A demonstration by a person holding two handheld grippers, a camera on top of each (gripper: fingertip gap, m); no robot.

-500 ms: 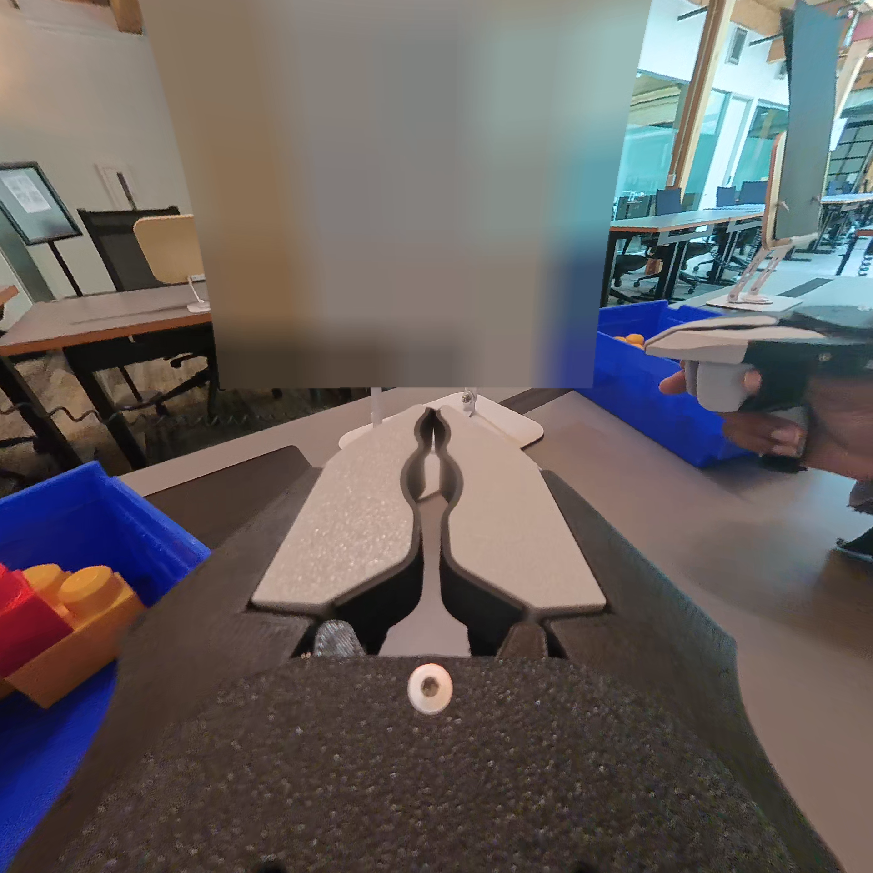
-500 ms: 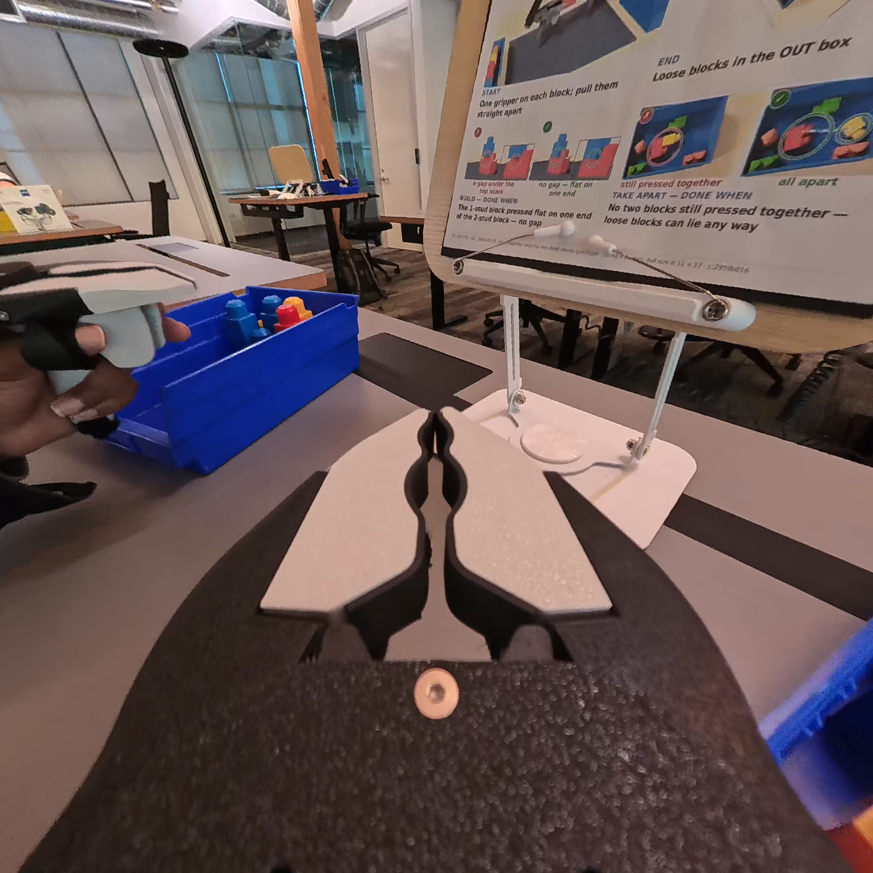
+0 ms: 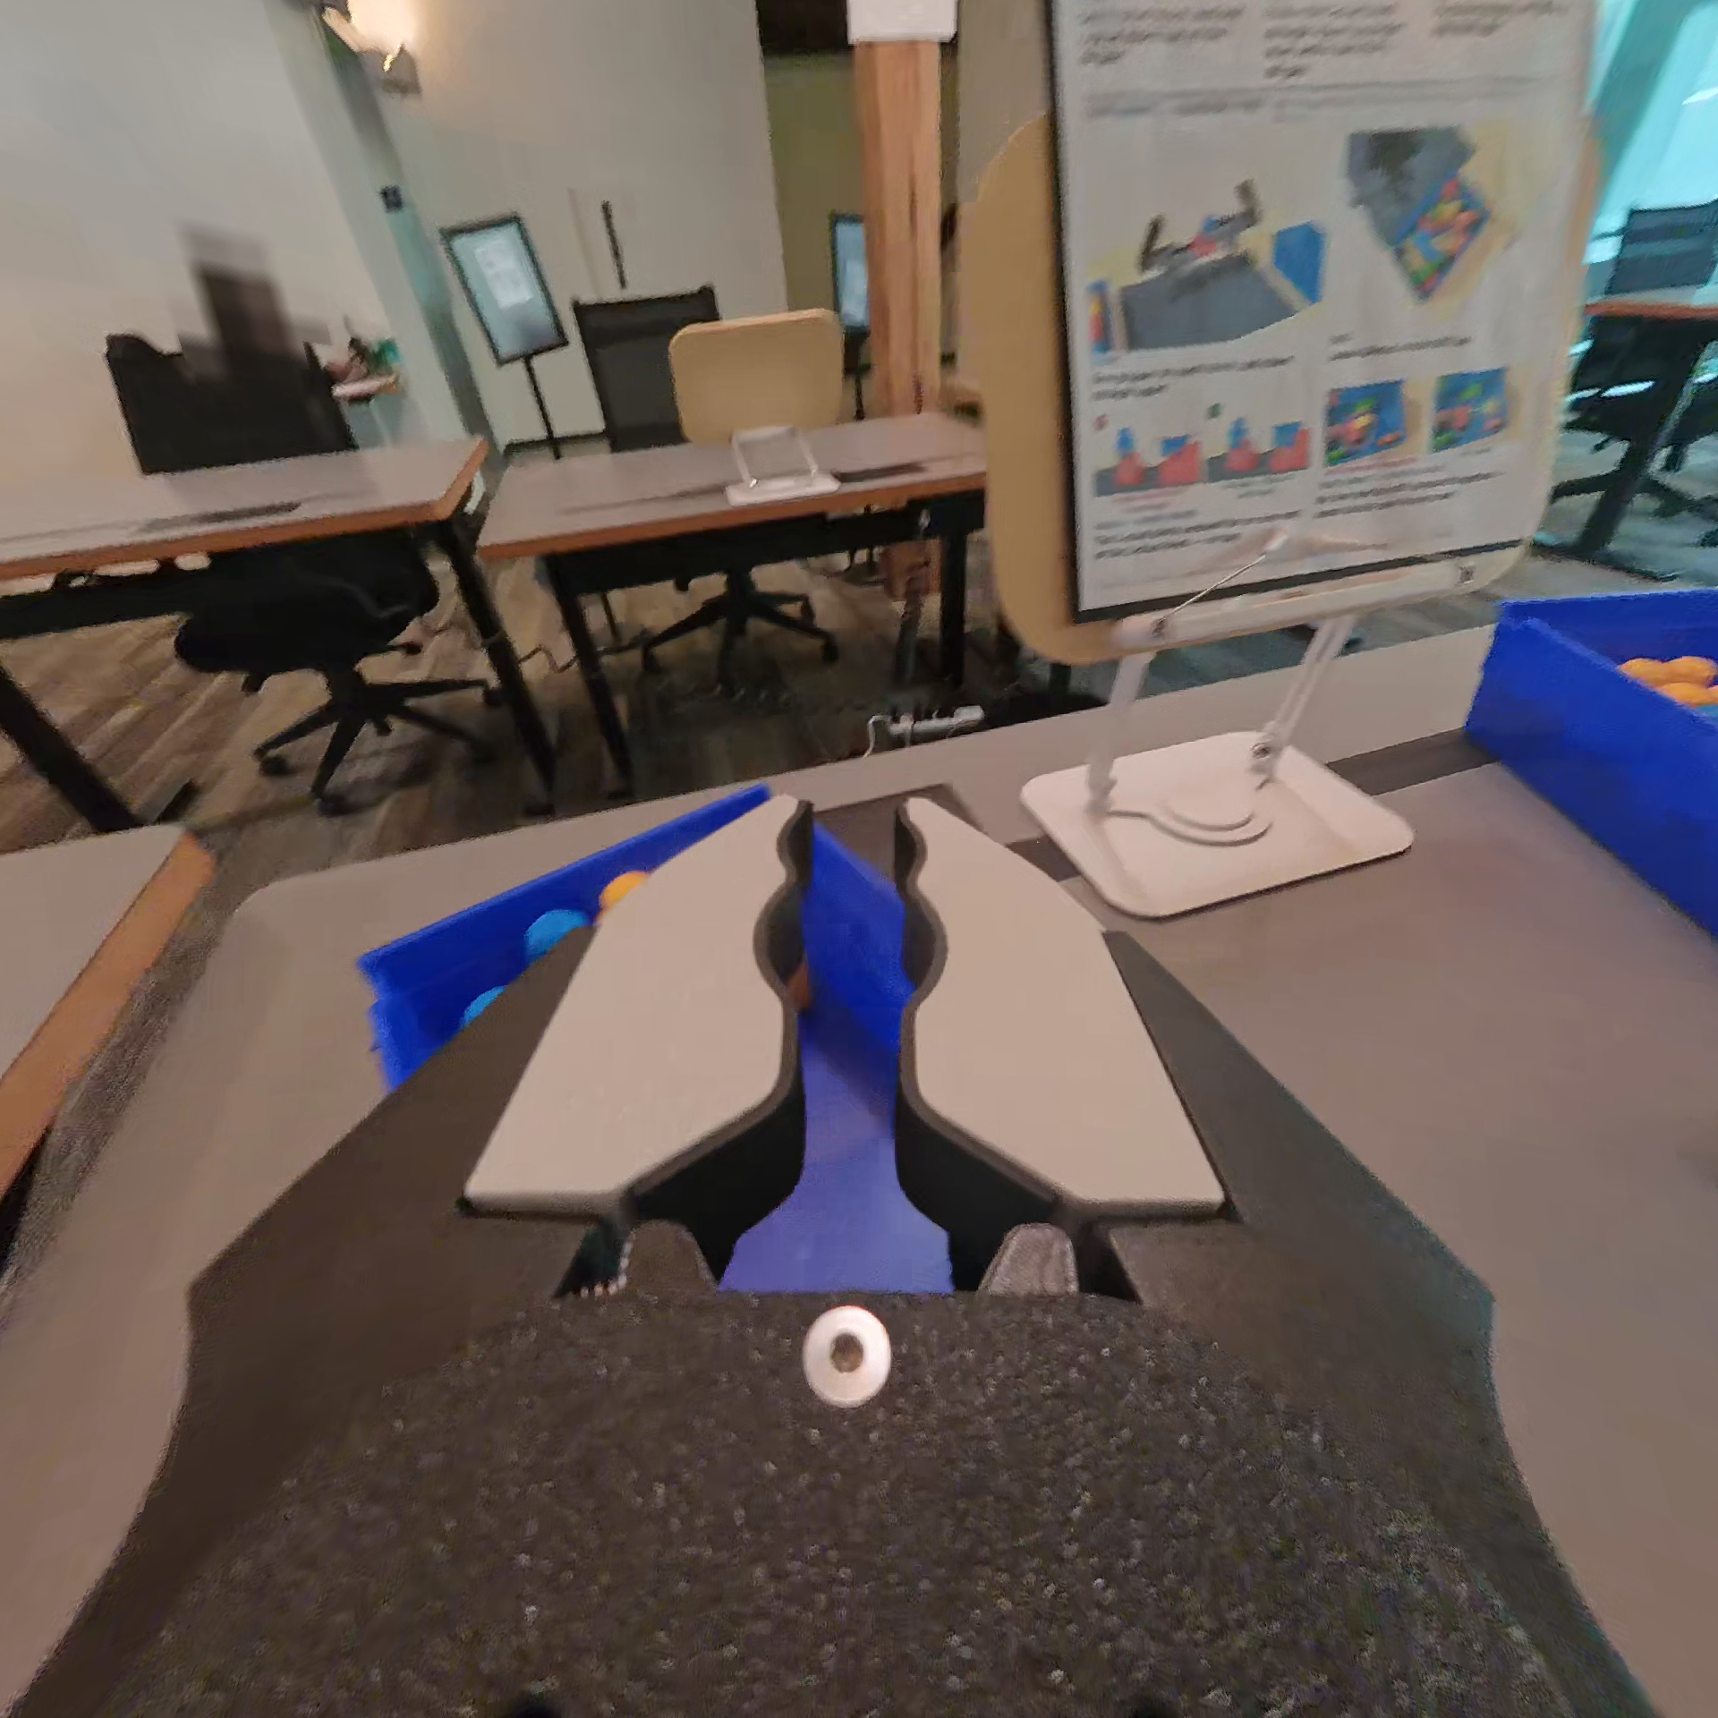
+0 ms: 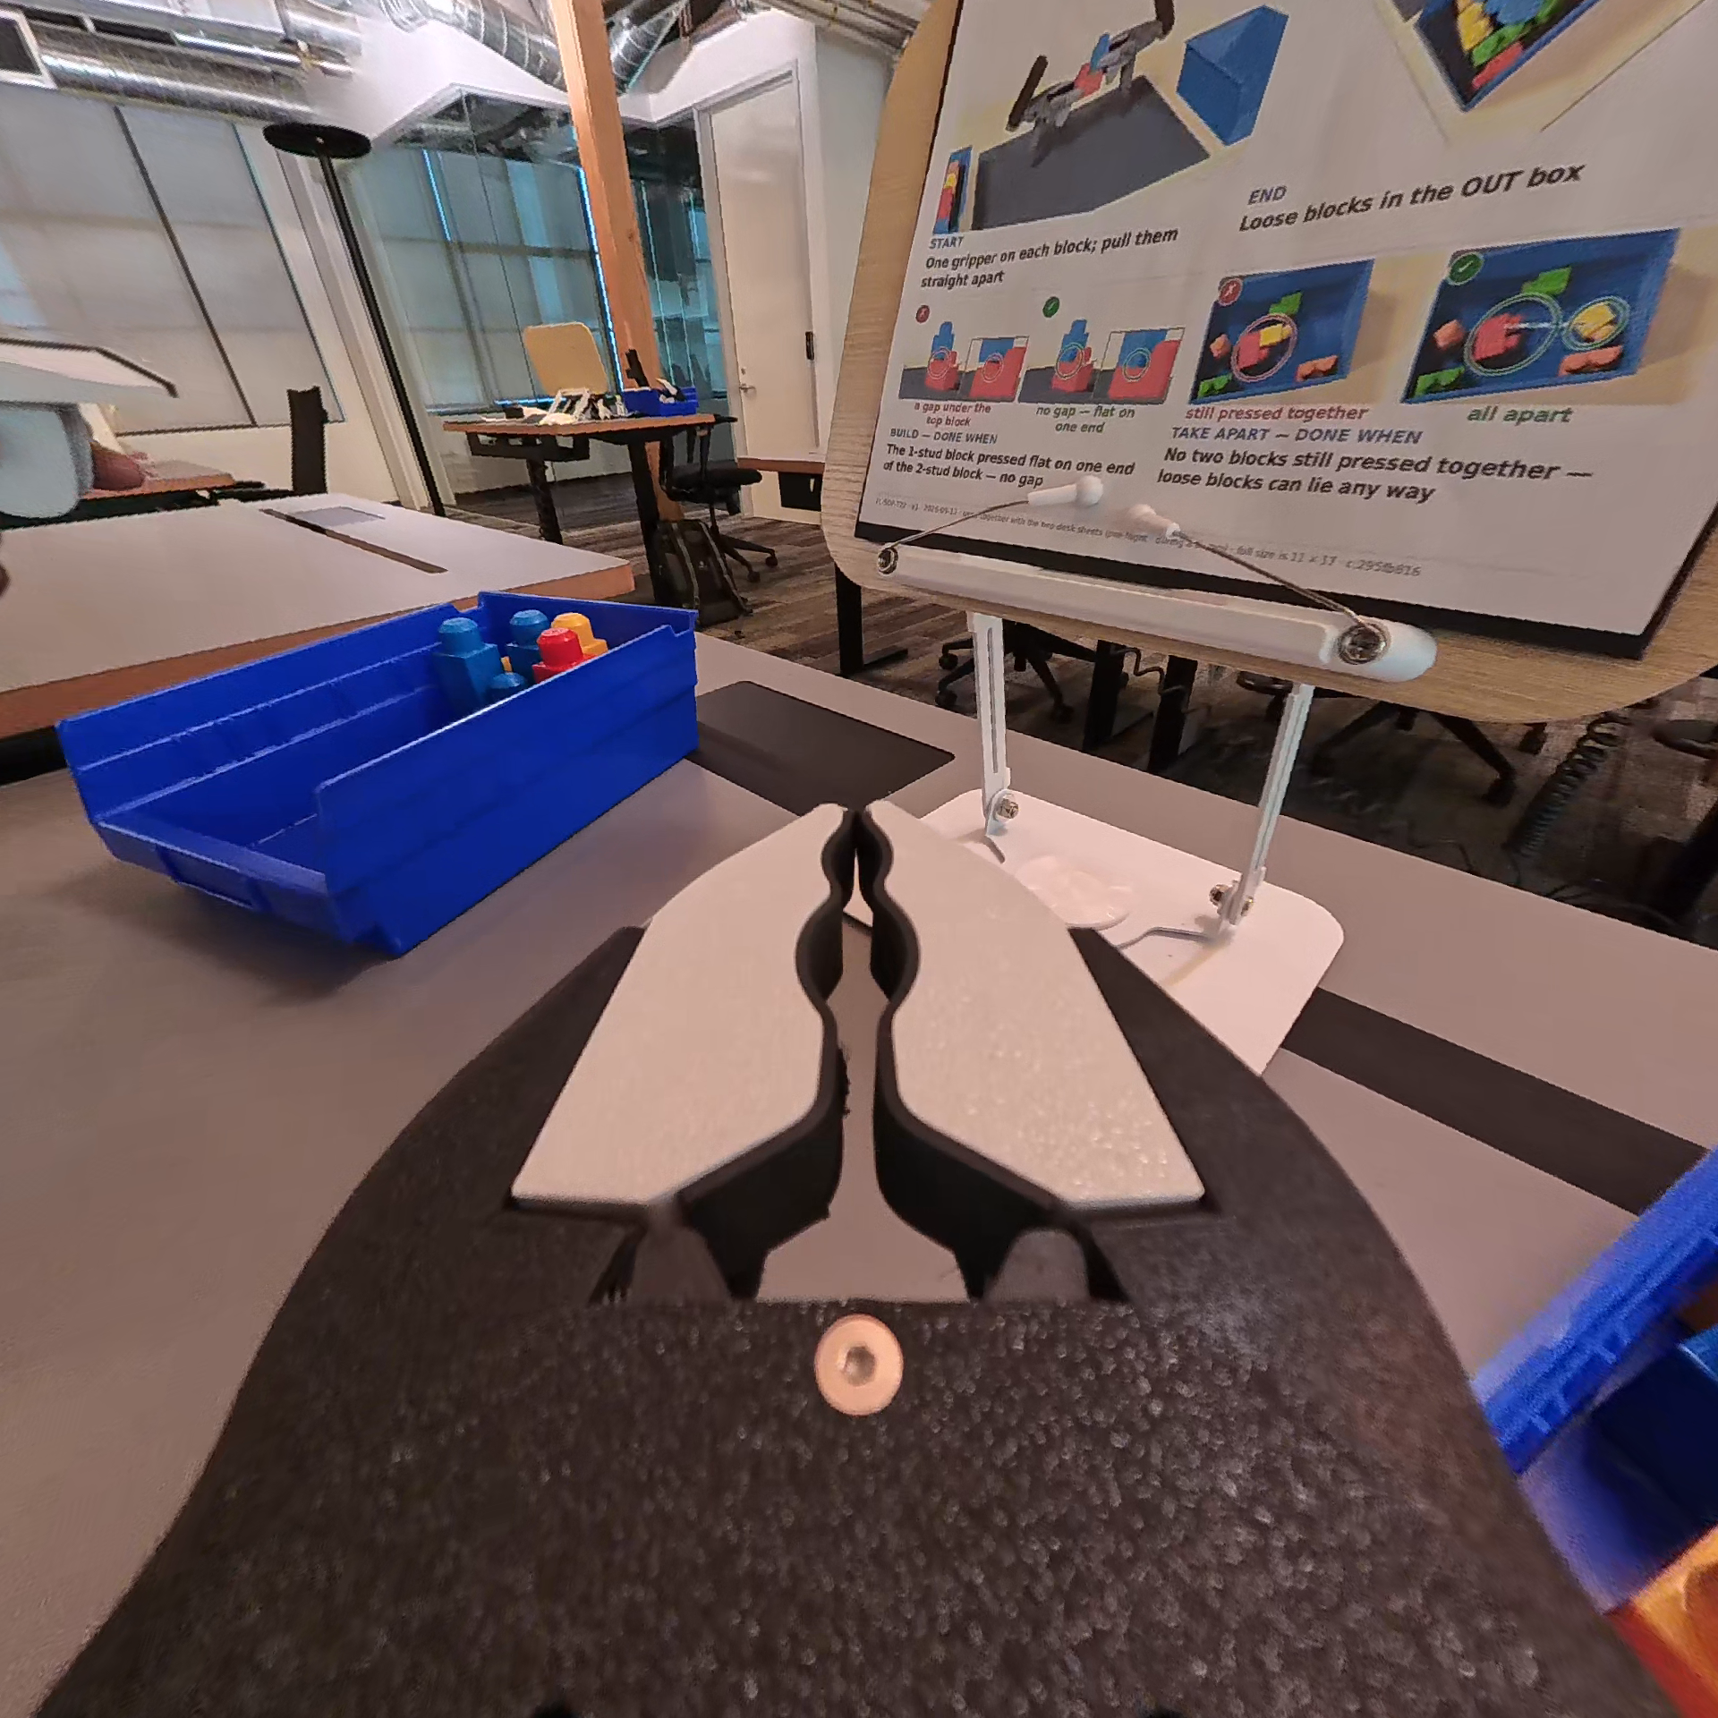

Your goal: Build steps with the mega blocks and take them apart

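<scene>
Overhead, the left gripper (image 3: 851,818) hung above a blue bin (image 3: 446,967) at the table's left end, its jaws apart with nothing between them; the bin's blue wall and floor showed through the gap. Mega blocks in blue and orange (image 3: 558,930) peeked out beside the left finger, though motion blur made their number impossible to tell. The right gripper (image 4: 857,823) sat over the grey table (image 4: 232,1069), its jaws drawn together at the tips and holding nothing. From the right wrist view, the same bin (image 4: 390,790) lay well to the left, with blue, red and yellow blocks (image 4: 521,651) gathered at its far end. A second blue bin (image 3: 1599,744) stood at the right end of the table, orange pieces showing over its rim. Between the two bins stood a white stand (image 4: 1162,930) carrying an illustrated instruction sheet (image 4: 1301,307). A dark mat (image 4: 818,753) lay on the table near the stand.
</scene>
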